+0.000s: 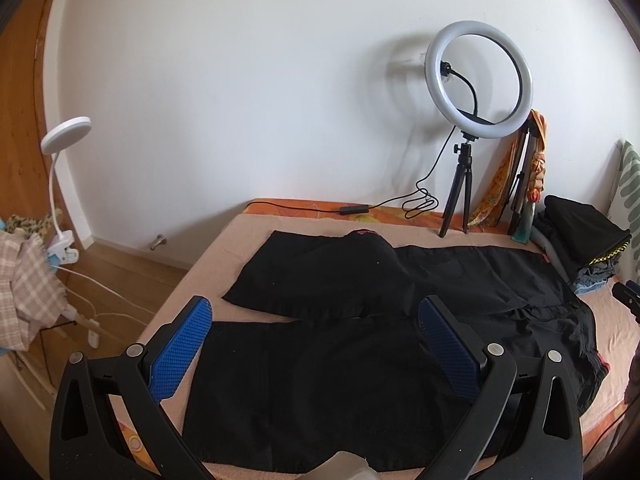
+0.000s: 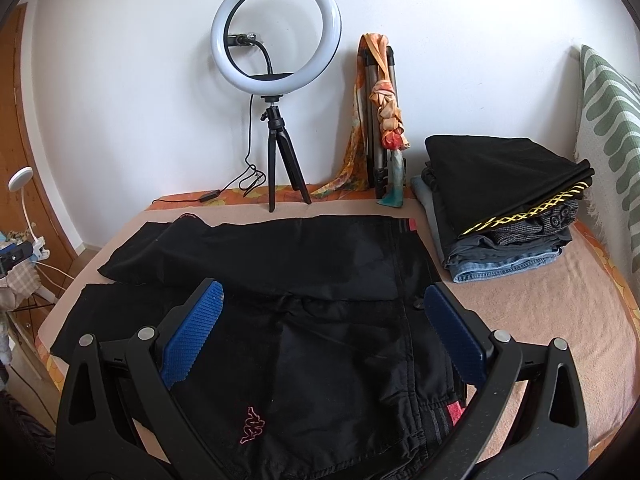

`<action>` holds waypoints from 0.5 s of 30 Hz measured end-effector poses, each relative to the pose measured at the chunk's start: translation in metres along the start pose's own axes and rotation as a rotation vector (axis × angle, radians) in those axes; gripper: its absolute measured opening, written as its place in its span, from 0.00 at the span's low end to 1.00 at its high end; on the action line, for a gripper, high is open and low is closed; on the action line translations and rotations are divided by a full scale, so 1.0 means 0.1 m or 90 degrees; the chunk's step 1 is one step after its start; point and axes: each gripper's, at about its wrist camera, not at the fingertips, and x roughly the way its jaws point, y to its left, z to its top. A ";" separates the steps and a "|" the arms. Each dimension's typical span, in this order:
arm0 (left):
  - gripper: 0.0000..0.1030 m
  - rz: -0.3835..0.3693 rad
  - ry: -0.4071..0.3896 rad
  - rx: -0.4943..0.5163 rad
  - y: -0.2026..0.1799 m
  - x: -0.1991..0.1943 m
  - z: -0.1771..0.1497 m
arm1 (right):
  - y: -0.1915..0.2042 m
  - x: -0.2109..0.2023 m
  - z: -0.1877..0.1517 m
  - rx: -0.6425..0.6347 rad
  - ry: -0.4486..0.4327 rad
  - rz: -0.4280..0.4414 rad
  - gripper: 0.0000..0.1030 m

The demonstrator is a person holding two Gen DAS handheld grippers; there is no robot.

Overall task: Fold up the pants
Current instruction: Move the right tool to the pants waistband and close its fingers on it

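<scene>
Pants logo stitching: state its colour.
Pink, on the black pants; logo clearest in the right wrist view.

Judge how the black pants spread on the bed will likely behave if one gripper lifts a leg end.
The black pants look thin and lie with soft creases, so the leg would probably droop, not hold shape. Their slight sheen suggests slippery fabric that may slide between the right gripper pads. Probably light: it lies flat against the bed.

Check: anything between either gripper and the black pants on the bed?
Nothing visible. The black fabric pants lie spread flat directly under the open left gripper and open right gripper. The folded clothes stack sits off to the right.
</scene>
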 end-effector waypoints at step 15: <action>0.99 -0.061 0.080 -0.023 0.54 0.68 0.31 | 0.03 0.49 0.43 -0.019 0.044 0.084 1.00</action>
